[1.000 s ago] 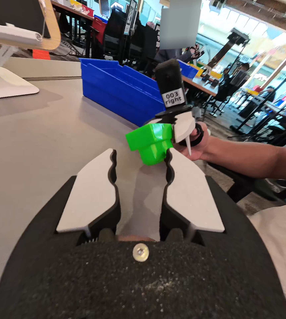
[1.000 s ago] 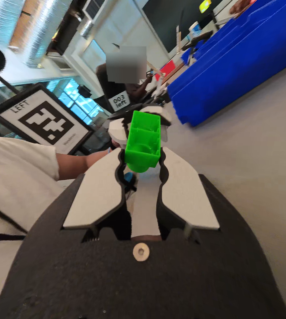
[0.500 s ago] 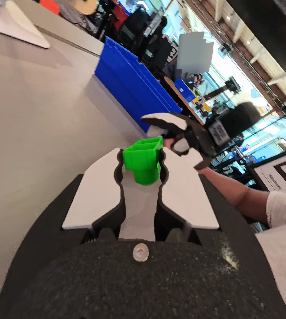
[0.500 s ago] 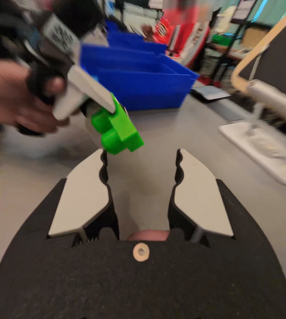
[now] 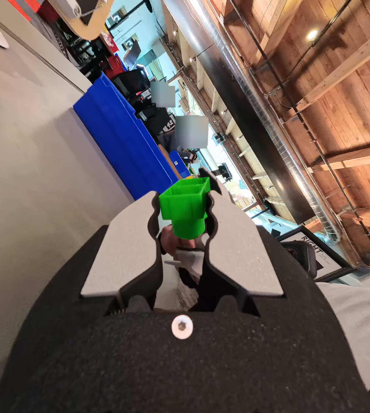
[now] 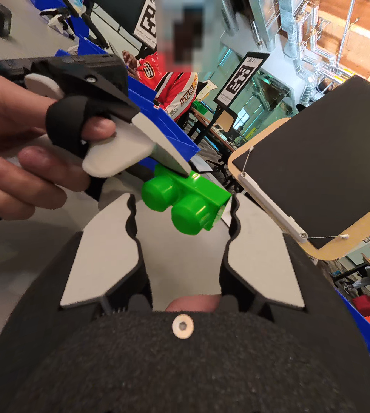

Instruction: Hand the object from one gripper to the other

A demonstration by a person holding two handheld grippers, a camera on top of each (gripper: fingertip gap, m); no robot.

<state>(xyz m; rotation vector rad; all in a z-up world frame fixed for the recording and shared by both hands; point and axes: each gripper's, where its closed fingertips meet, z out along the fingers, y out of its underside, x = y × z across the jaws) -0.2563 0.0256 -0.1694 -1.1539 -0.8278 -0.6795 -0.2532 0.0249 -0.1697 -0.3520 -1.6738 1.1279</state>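
Green two-stud block [image 5: 185, 206] sits pinched in the left gripper [image 5: 183, 209], hollow side facing away. The right gripper [image 6: 183, 210] is spread wide, holding nothing, with the block's studs at its 12 o'clock. Handover looks done, so the right probably just needs to back straight off without bumping it.

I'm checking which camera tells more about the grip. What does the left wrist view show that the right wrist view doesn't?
Only the left wrist view shows the green block's hollow open end, and the left gripper shut on its sides. Only the right wrist view shows the block's two round studs, the hand on the left gripper, and the right gripper open and empty. Both show the block and the blue bin.
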